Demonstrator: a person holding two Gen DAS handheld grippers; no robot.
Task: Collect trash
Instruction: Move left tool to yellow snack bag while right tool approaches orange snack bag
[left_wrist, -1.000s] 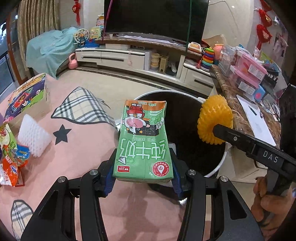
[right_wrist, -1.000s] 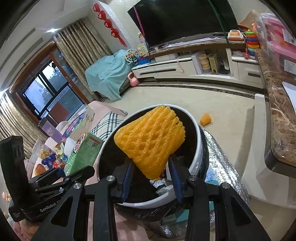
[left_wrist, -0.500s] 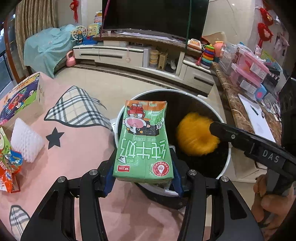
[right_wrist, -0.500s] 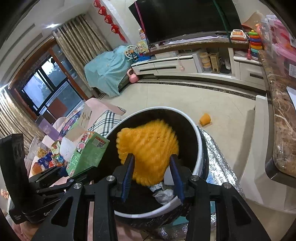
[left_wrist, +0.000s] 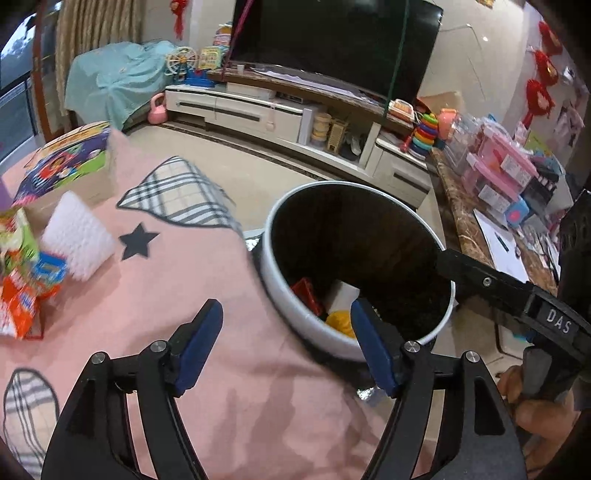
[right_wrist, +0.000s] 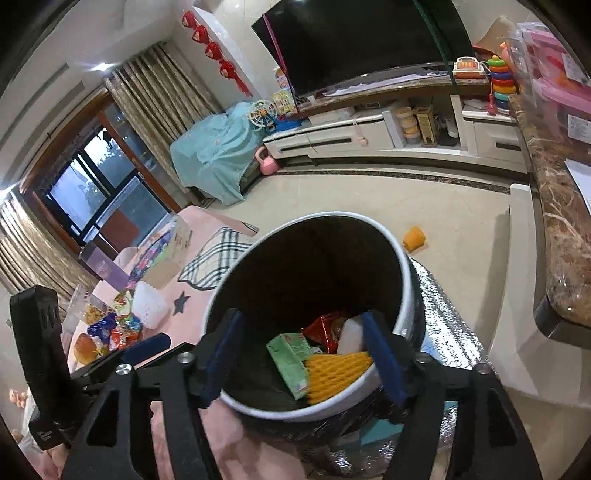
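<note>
While R view shows green carton, L can't.

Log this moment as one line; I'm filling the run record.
left gripper: opening, empty | right gripper: opening, empty | green carton, yellow foam net: in bin | wrappers: on table

Lettering on black right gripper, right of the left wrist frame: "DAS" is showing in white.

Dim, even indoor light; daylight enters through the window. Strong fisheye bending and dark vignette at edges. Snack wrappers motion-blurred.
</note>
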